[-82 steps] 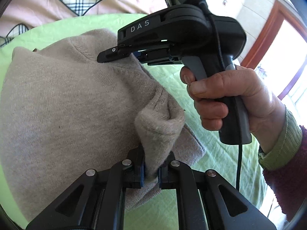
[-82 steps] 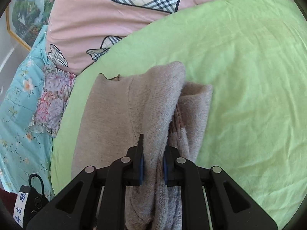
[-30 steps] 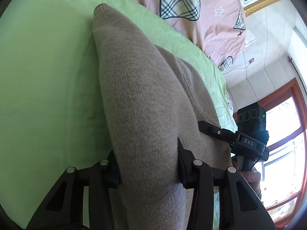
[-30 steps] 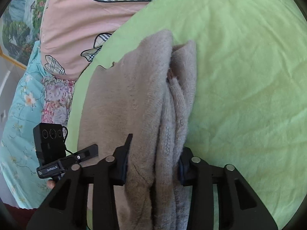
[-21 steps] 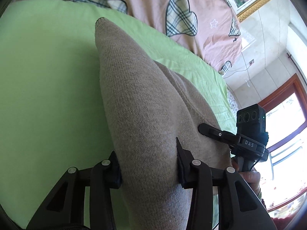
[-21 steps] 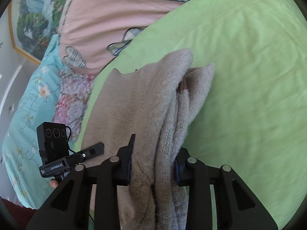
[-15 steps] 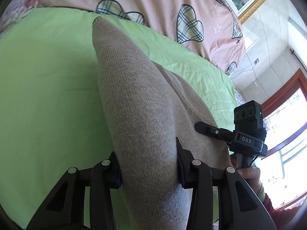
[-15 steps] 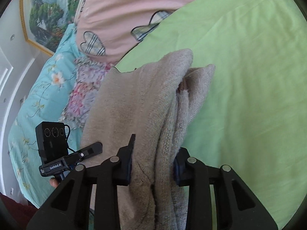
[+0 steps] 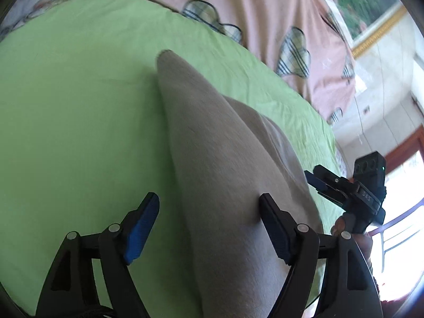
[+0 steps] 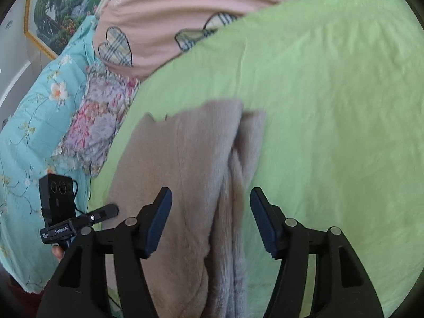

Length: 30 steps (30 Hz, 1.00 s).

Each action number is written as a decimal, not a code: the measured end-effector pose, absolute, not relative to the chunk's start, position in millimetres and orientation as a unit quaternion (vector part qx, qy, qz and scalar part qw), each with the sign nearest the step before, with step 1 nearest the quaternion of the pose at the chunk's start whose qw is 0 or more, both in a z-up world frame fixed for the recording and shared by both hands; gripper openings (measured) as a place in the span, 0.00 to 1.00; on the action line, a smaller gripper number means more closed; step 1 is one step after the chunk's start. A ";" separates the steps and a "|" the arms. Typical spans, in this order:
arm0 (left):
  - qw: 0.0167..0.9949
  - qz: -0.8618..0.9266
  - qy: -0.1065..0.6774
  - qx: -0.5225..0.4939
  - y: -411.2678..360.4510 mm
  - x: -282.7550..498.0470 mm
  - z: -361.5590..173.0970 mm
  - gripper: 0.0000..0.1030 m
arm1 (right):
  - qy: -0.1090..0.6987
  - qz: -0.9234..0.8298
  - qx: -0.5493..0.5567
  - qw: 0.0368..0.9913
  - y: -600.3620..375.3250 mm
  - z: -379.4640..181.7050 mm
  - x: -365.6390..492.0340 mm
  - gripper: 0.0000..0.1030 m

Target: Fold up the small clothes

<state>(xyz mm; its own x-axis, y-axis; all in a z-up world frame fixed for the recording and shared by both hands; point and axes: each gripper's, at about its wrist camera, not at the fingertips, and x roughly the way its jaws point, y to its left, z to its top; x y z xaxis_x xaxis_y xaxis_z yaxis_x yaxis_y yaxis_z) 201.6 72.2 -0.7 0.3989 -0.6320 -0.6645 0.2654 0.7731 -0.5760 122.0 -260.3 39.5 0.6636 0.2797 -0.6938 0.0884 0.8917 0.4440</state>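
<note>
Green bedsheet (image 10: 331, 106) underneath, lightly creased, with a pink quilt (image 10: 185, 5) of plaid hearts banked up beyond the fingertips and a turquoise floral cover (image 10: 29, 122) off to the left of the right-hand fingers. Framed landscape painting (image 10: 55, 8) on the wall behind that.

Centre stage: beige knit sweater (image 10: 185, 172), lying on the sheet, folded lengthwise into a long narrow shape. Soft, fuzzy weave. Seen from the right wrist: broad smooth panel on the left, bunched lengthwise ridges of doubled fabric along its right edge, far end squared off with a small notch at the corner. Seen from the left wrist: same sweater (image 9: 225, 185) tapering away to a rounded point far ahead of the fingertips, one overlapping layer showing as a gentle seam on its right side.

Right gripper (image 10: 210, 214) spread wide, blue pads clear of the cloth on both sides, straddling the bunched ridge. Left gripper (image 9: 209, 220) also spread wide; left pad (image 9: 140, 228) apart from the knit over bare sheet, right finger at the sweater's flank, contact hard to judge.

Each gripper visible in the other's view, just beside the sweater's outer edge.
</note>
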 end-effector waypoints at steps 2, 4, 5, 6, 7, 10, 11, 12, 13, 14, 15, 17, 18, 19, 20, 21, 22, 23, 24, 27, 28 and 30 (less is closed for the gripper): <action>0.808 -0.264 0.484 -0.210 76.2 210.8 -6.0 0.76 | 0.408 0.050 0.224 0.884 -262.2 42.2 143.3 0.61; 0.807 -0.255 0.492 -0.206 71.9 215.0 -11.3 0.76 | 0.426 0.041 0.220 0.877 -261.5 35.2 166.3 0.59; 0.807 -0.252 0.493 -0.204 67.3 216.1 -13.2 0.76 | 0.439 0.042 0.225 0.869 -262.2 27.1 177.9 0.54; 0.808 -0.252 0.494 -0.201 65.3 214.7 -14.2 0.76 | 0.447 0.047 0.232 0.863 -263.6 21.0 183.3 0.32; 0.808 -0.251 0.494 -0.199 62.9 214.1 -13.9 0.76 | 0.453 0.052 0.237 0.858 -262.2 16.5 187.3 0.21; 0.809 -0.254 0.495 -0.190 61.4 211.6 -10.3 0.76 | 0.424 0.065 0.233 0.873 -256.9 31.6 172.1 0.13; 0.809 -0.254 0.495 -0.187 60.2 213.2 -10.0 0.77 | 0.406 0.073 0.240 0.879 -259.0 40.5 160.7 0.11; 0.808 -0.257 0.497 -0.183 59.9 217.8 -10.8 0.78 | 0.395 0.074 0.245 0.883 -262.5 46.0 150.6 0.08; 0.807 -0.259 0.500 -0.180 58.5 224.5 -12.6 0.78 | 0.391 0.070 0.246 0.884 -267.2 47.6 142.9 0.08; 0.806 -0.259 0.502 -0.179 58.4 233.0 -14.0 0.79 | 0.389 0.062 0.248 0.885 -273.0 46.2 137.7 0.08; 0.806 -0.257 0.503 -0.179 55.6 244.6 -14.5 0.79 | 0.394 0.059 0.252 0.882 -278.6 40.8 136.8 0.08; 0.813 -0.246 0.499 -0.172 48.8 269.4 -11.9 0.79 | 0.407 0.047 0.257 0.875 -285.0 28.5 140.9 0.08; 0.818 -0.235 0.498 -0.168 45.7 283.6 -11.4 0.72 | 0.412 0.045 0.260 0.872 -287.0 23.2 143.8 0.08; 0.823 -0.224 0.496 -0.162 42.9 299.0 -10.9 0.63 | 0.415 0.044 0.263 0.870 -288.5 18.4 146.4 0.08; 0.826 -0.218 0.496 -0.155 41.1 309.8 -11.6 0.39 | 0.418 0.042 0.261 0.869 -288.2 15.4 148.5 0.08; 0.827 -0.213 0.498 -0.150 40.0 318.2 -12.6 0.19 | 0.421 0.041 0.256 0.869 -287.1 14.2 150.1 0.08; 0.830 -0.202 0.500 -0.142 38.1 326.1 -13.3 0.15 | 0.421 0.040 0.254 0.870 -285.6 13.8 151.1 0.08; 0.836 -0.185 0.500 -0.128 36.4 330.7 -12.2 0.14 | 0.421 0.040 0.253 0.870 -285.5 14.4 151.5 0.08; 0.838 -0.180 0.502 -0.121 35.1 331.3 -10.2 0.14 | 0.423 0.040 0.251 0.870 -285.8 15.3 150.5 0.08; 0.841 -0.190 0.491 -0.121 37.1 312.1 1.2 0.13 | 0.423 0.044 0.248 0.870 -284.6 21.4 143.2 0.12; 0.845 -0.195 0.484 -0.116 38.4 298.6 6.8 0.15 | 0.422 0.044 0.250 0.870 -284.4 25.3 139.2 0.12; 0.852 -0.203 0.470 -0.108 45.2 262.6 18.1 0.29 | 0.417 0.044 0.249 0.873 -281.7 35.4 125.4 0.13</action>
<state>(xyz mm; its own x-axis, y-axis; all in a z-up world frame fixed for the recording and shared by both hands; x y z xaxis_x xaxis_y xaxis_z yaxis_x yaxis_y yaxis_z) 262.6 45.2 18.1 0.4763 -0.4474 -0.7569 0.2452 0.8943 -0.3743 125.4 -281.7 35.4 0.6477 0.2850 -0.7066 0.1310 0.8720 0.4717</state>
